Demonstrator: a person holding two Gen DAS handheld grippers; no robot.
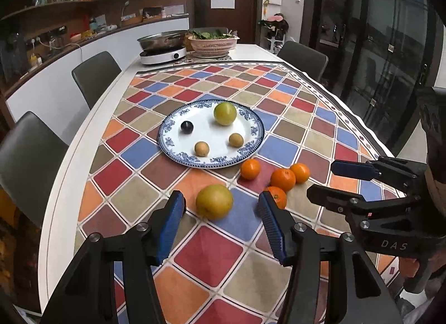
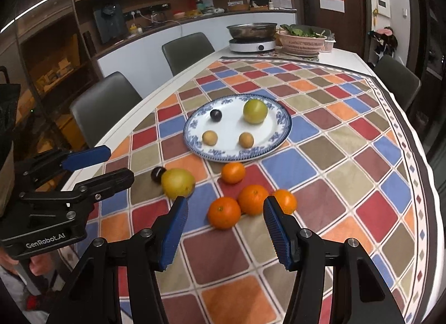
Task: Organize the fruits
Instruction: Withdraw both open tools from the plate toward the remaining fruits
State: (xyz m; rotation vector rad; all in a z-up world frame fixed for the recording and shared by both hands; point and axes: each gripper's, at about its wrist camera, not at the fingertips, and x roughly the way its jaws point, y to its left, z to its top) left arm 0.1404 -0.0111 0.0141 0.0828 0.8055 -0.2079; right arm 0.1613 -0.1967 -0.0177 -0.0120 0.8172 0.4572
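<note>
A blue-rimmed white plate (image 1: 170, 128) (image 2: 281, 126) holds a green apple (image 1: 225, 113) (image 2: 255, 111), a dark plum (image 1: 186, 127) (image 2: 215, 115) and two small tan fruits (image 1: 201, 148) (image 2: 246, 139). On the cloth in front lie a yellow pear (image 1: 214, 201) (image 2: 178, 183), several oranges (image 1: 283, 179) (image 2: 224, 212) and a second dark plum (image 2: 157, 174). My left gripper (image 1: 221, 207) is open, its fingers either side of the pear, just short of it. My right gripper (image 2: 225, 214) is open and empty, close behind the oranges; it also shows in the left wrist view (image 1: 323, 181).
The table carries a checkered cloth (image 1: 211, 257) (image 2: 348, 156). At the far end stand a steel pan on a white cooker (image 1: 163, 52) (image 2: 252, 43) and a pink basket of greens (image 1: 213, 43) (image 2: 302, 41). Grey chairs (image 1: 96, 78) (image 2: 104, 105) line both sides.
</note>
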